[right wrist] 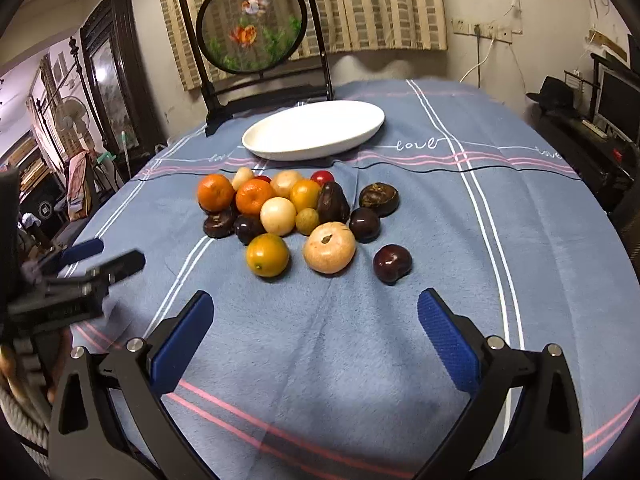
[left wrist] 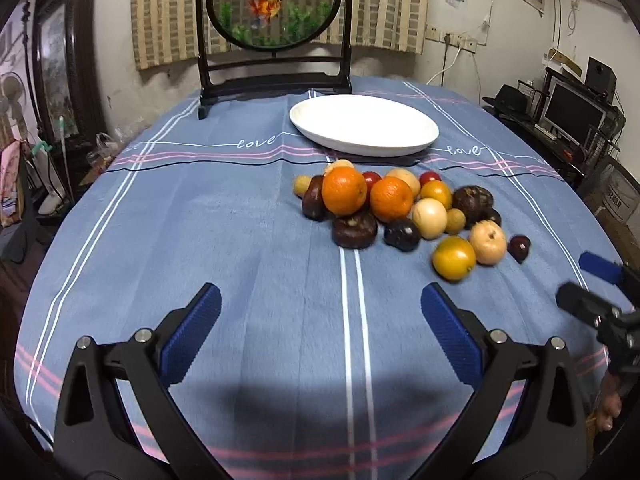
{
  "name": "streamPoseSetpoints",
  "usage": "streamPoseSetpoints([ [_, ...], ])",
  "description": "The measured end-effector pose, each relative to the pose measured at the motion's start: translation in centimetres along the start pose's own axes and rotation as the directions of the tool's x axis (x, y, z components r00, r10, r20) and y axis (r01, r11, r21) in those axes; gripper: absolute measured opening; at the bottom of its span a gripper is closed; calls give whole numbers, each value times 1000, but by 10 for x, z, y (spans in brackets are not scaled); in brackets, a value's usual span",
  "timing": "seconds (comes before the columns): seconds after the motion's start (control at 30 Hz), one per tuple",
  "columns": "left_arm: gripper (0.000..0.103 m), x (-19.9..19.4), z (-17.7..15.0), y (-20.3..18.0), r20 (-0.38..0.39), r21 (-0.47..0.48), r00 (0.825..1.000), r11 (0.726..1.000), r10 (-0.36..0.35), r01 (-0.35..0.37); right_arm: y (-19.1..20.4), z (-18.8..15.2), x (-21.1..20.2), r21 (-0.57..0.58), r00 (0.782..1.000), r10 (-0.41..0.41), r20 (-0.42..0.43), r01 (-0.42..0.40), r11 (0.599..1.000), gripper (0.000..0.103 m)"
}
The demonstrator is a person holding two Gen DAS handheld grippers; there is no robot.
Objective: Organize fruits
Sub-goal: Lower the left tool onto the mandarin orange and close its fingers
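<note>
White plate sits beyond heaped fruits; left gripper and right gripper gape, empty.

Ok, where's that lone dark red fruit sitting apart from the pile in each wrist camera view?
Left wrist view: the dark red fruit lies at the pile's right edge, just right of the pale apple-like fruit.
Right wrist view: the same fruit lies near the centre, right of the pale fruit, ahead of the open right tool.
Shared landmark: the white oval plate behind the pile.
</note>
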State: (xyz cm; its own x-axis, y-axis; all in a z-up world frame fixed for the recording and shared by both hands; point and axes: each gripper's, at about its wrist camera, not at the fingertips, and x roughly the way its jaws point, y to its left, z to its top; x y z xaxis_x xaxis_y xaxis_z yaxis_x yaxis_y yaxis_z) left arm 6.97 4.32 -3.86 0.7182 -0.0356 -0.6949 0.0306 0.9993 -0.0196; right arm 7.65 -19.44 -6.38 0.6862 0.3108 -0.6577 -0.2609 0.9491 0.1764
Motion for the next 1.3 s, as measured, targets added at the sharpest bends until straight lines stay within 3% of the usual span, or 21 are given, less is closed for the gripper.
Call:
streamPoseSetpoints([
  [0.17, 99, 28, 35, -7, 10, 51, 1000, 999, 3, -3, -5, 16, 8, -42, 1000, -25, 0, 25, 999, 102],
  [0.33, 84, 60, 56, -22, -3, 110, 1000, 994, -14, 14, -11, 41, 23, -67, 999, -42, -3, 42, 997, 102],
  [0.4, 76, 74, 62, -21, -25, 108, 999, 993, -43, 46, -13, 51, 28, -81, 999, -38, 0, 38, 996, 102],
  [0.57, 75, 100, 70, -13, -72, 72, 993, 993, -88, 93, -20, 69, 45, -73, 1000, -22, 15, 23, 997, 102],
  [0.67, 70, 106, 71, -9, -77, 54, 991, 992, -108, 113, -28, 69, 55, -38, 1000, 8, 19, -7, 999, 102],
  [0.73, 58, 109, 72, -6, -77, 45, 990, 992, -114, 118, -34, 66, 62, -21, 1000, 11, 4, -11, 1000, 102],
  [0.8, 53, 110, 71, -5, -79, 37, 990, 992, -120, 123, -39, 65, 66, -5, 1000, 24, -16, -24, 1000, 102],
  [0.93, 51, 108, 71, -7, -68, 40, 989, 990, -131, 133, -50, 66, 71, 36, 998, 51, -41, -49, 998, 102],
  [1.1, 51, 111, 71, -17, -58, 92, 994, 991, -94, 99, -54, 65, 68, 60, 996, 72, -44, -69, 996, 102],
  [1.2, 41, 107, 68, -17, -56, 95, 993, 990, -104, 109, -54, 64, 67, 56, 997, 62, -42, -60, 997, 102],
  [1.3, 40, 102, 64, -17, -50, 98, 993, 989, -103, 108, -56, 64, 69, 60, 998, 51, -43, -48, 997, 102],
])
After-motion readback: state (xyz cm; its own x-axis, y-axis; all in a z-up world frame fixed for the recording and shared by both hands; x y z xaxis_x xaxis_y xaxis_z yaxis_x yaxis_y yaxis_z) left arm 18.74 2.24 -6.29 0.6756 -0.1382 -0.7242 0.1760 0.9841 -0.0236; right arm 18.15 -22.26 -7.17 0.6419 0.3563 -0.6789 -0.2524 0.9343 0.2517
